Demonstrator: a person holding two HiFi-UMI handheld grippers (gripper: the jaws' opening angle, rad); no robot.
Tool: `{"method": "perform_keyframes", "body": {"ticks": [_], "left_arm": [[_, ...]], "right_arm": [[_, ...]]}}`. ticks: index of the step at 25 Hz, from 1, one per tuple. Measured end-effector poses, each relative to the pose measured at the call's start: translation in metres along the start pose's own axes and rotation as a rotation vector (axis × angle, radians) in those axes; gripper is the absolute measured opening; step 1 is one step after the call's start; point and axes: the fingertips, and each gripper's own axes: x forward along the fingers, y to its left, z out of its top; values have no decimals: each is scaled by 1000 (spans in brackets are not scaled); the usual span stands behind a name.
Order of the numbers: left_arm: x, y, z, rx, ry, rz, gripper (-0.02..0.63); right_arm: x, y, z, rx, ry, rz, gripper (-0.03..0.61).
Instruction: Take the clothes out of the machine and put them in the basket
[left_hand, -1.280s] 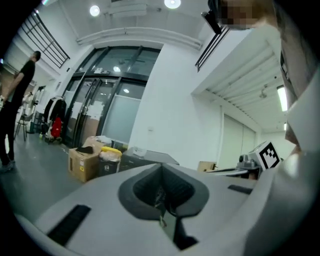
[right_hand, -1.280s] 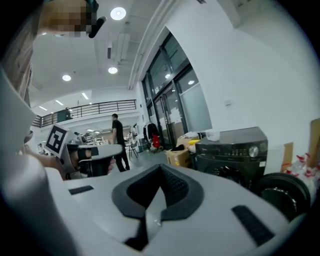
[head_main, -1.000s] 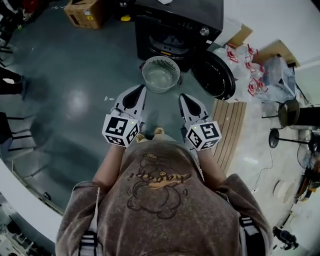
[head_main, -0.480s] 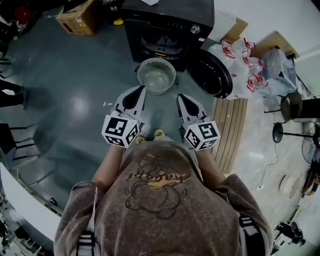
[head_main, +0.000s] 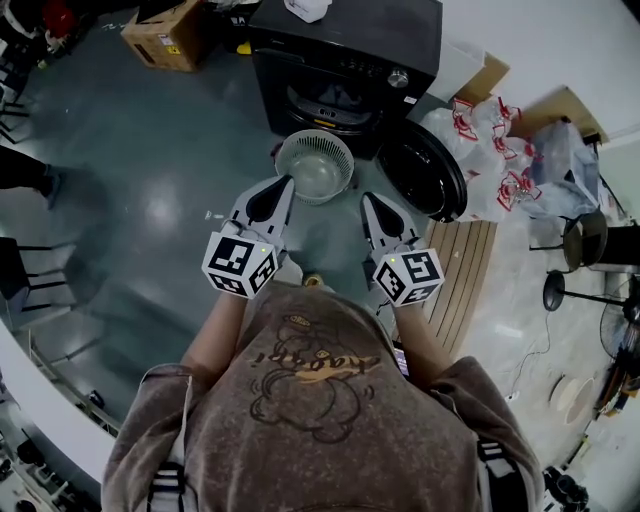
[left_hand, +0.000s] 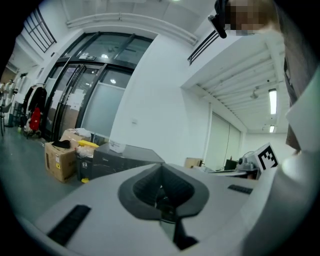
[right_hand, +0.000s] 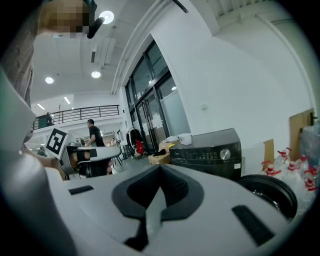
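Left gripper (head_main: 284, 184) and right gripper (head_main: 367, 199) jaws closed on nothing; basket (head_main: 338, 152) lies just ahead, between them

The black machine (head_main: 345, 45) stands with its round door (head_main: 428, 172) swung open to the right. The pale, round, slatted basket (head_main: 284, 158) stands upright just in front of it.

No wording can be read: the script word on the person's brown shirt (head_main: 318, 362) is illegible, the cardboard box (head_main: 165, 40) label too small, the marker cubes (head_main: 240, 265) bear only black-and-white square patterns
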Motion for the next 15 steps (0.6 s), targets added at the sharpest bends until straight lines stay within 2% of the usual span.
{"method": "perform_keyframes", "body": {"ticks": [5,11,15], "left_arm": [[37,30,9,-40,-16,-34,3],[105,89,7,-20,50,-105,3],[160,126,-6,-26,64,-150,3]], "right_arm": [[35,-17,7,5,-1,-23,-3],[103,-43,12,26,1,-82,-3],[154,-73,10,36,-11,-118,-3]]}}
